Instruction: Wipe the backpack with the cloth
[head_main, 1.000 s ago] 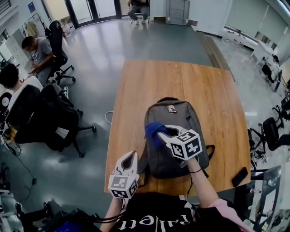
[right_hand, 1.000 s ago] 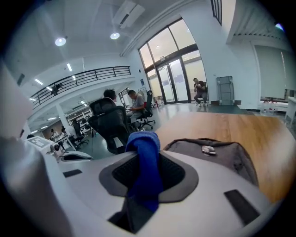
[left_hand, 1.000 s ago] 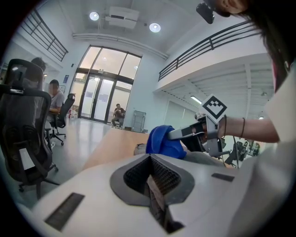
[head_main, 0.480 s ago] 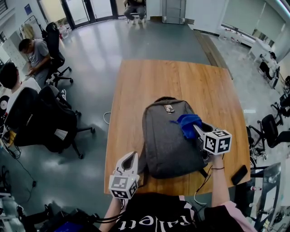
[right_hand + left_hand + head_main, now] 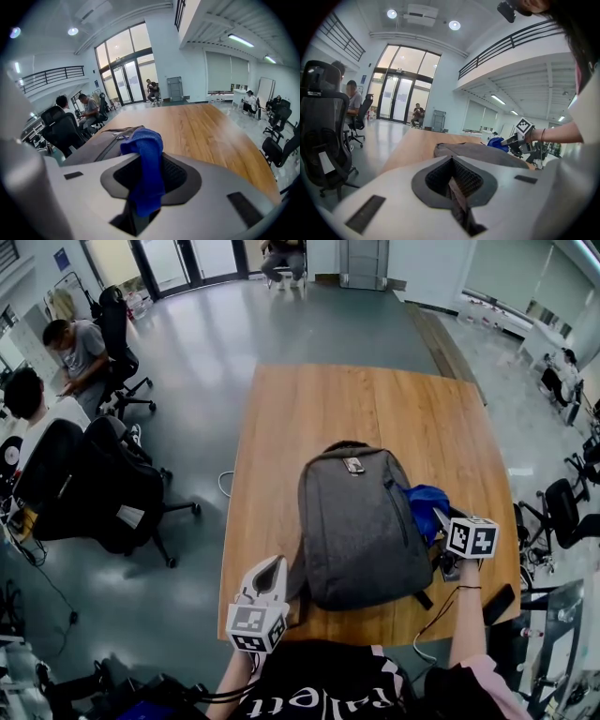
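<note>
Head view, backpack: the grey backpack [image 5: 361,526] lay flat on the wooden counter [image 5: 319,418], ahead and to the right of the left tool [image 5: 270,568] and just left of the right tool [image 5: 438,517].
Head view, cloth: the blue cloth [image 5: 427,501] was bunched at the right tool's tip, against the pack's right flank and off its front panel.
Head view, left tool: it sat at the counter's near edge, just beside the pack's near left corner. Contact could not be told.
Left gripper view, left tool: the left tool [image 5: 452,161] had its jaws drawn together with nothing between them. The backpack [image 5: 478,151] lay ahead and to its right, with the cloth [image 5: 497,143] beyond that.
Right gripper view, right tool: the right tool [image 5: 145,154] was clamped on the cloth [image 5: 146,168], which stood up through the jaws and folded over past the tips. The backpack [image 5: 101,140] lay ahead on its left, bare counter [image 5: 201,126] ahead on its right.
Step, as judged: wiping was under way along the pack's right flank.
Doing it well: the clamp should stay firm so the cloth does not slip. The folded wad, not the hard tips, should press the fabric. Strokes should overlap and stay clear of zipper pulls and straps. The idle left tool could steady the near corner if the pack slid.
</note>
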Motion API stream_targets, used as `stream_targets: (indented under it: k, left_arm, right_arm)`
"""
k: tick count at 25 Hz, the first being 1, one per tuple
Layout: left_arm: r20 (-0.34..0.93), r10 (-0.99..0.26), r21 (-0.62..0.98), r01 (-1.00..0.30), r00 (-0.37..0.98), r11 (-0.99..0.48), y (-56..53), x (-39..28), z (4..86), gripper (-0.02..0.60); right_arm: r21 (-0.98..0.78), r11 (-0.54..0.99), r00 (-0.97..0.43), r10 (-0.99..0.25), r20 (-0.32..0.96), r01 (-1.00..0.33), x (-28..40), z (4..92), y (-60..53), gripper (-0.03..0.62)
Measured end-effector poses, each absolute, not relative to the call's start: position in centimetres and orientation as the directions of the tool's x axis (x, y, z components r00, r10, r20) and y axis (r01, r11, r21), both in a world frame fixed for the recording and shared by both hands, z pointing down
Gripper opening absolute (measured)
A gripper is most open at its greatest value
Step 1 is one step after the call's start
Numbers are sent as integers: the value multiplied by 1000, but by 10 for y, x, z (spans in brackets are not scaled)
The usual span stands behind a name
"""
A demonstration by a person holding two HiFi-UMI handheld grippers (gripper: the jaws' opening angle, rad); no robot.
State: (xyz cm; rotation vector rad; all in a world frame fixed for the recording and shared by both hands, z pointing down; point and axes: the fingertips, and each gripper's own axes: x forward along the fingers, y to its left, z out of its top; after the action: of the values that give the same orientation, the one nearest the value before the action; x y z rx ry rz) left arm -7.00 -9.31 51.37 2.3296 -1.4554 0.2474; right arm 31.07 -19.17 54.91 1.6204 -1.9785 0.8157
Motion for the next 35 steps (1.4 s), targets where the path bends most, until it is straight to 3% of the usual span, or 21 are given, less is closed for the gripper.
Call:
stream_targets:
  k: [5, 10, 15, 23, 29, 35]
  left_arm:
    - [343, -830, 227, -896, 440, -381, -95, -76, 515, -2]
    - [344, -834, 234, -900, 431, -369, -96, -79, 515, -2]
    - [339, -840, 238, -903, 423, -358, -99, -83, 515, -2]
    - [342, -855, 249, -915, 390, -318, -99, -98, 522, -2]
    - [344, -868, 253, -926, 358, -282, -97, -108, 525, -2]
    - [352, -868, 254, -928, 351, -272, -99, -112, 528, -2]
  right_arm:
    - [-179, 211, -276, -759, 590, -961, 277, 506, -215, 117]
    - [-181, 381, -419, -768, 484, -907, 197, 450, -249, 117]
    - [-246, 532, -583, -688, 432, -810, 88, 438, -276, 115]
    - [-319, 644, -700, -507, 504, -696, -43, 492, -282, 115]
    - [-246, 657, -632, -450, 631, -713, -35, 540, -289, 115]
    - [-282, 577, -608, -510, 609, -766, 23, 533, -306, 117]
